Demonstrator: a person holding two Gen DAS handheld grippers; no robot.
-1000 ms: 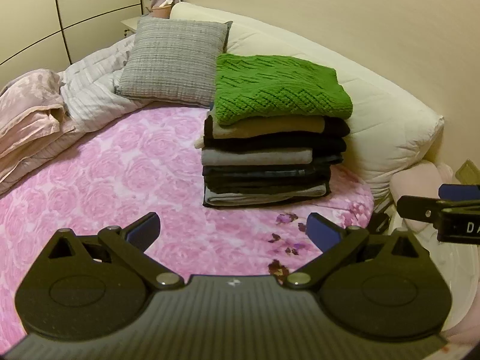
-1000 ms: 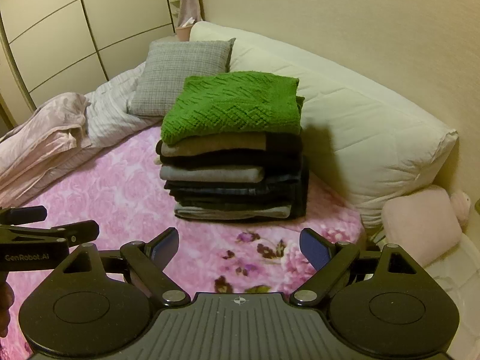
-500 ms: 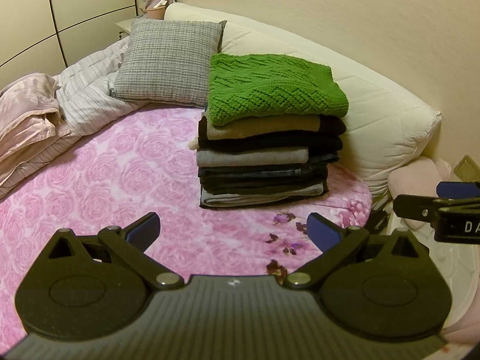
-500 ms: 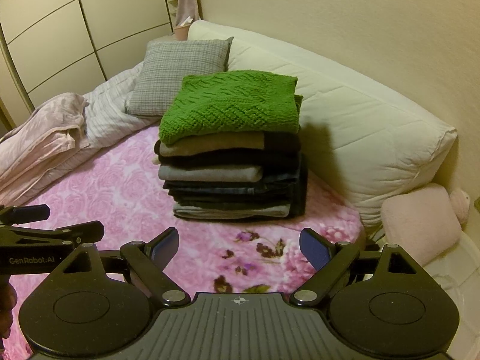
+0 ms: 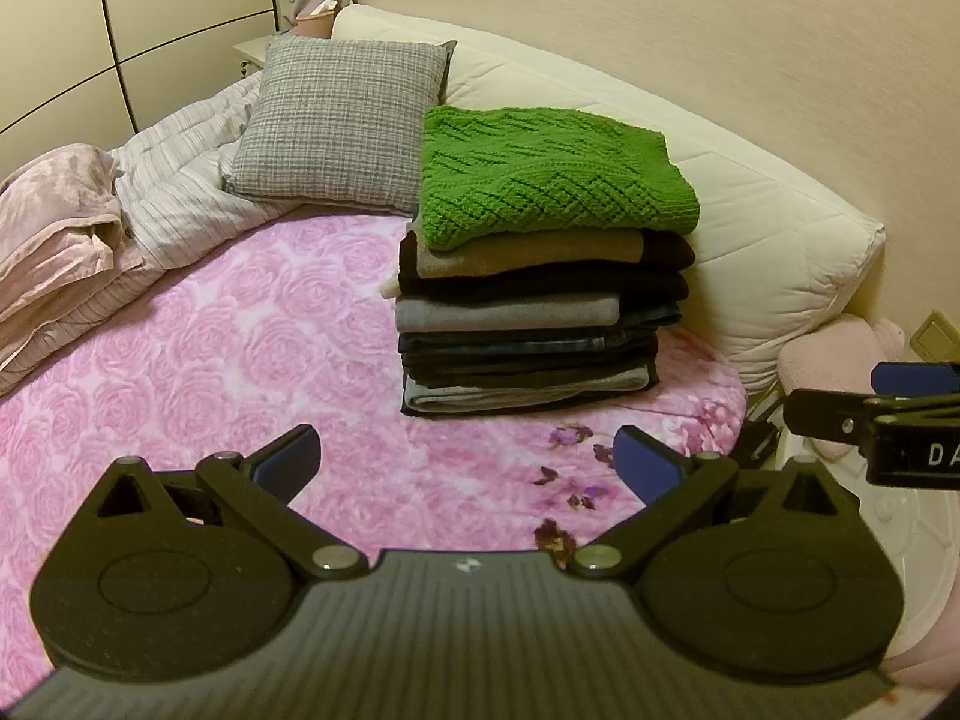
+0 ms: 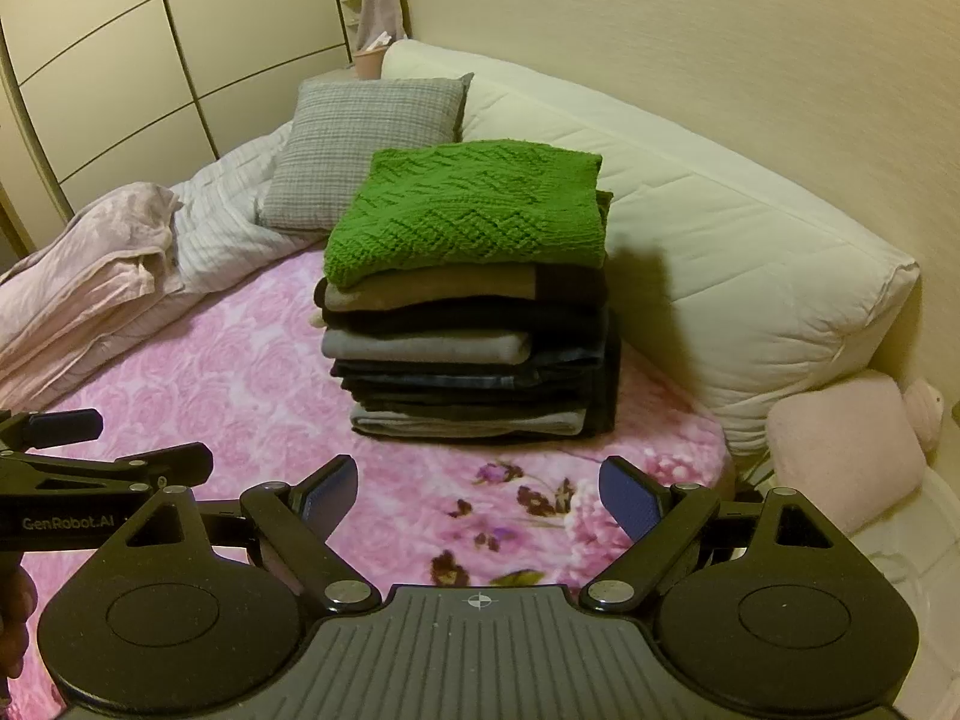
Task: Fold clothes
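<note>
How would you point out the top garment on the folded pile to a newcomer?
Find the long white bolster along the wall. Against it stands a stack of folded clothes on the pink rose bedspread. The topmost green knit sweater is the only bright, zigzag-textured piece.

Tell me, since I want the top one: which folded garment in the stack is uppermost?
The green knit sweater; it alone is bright green, lying atop the brown, grey and dark garments.
</note>
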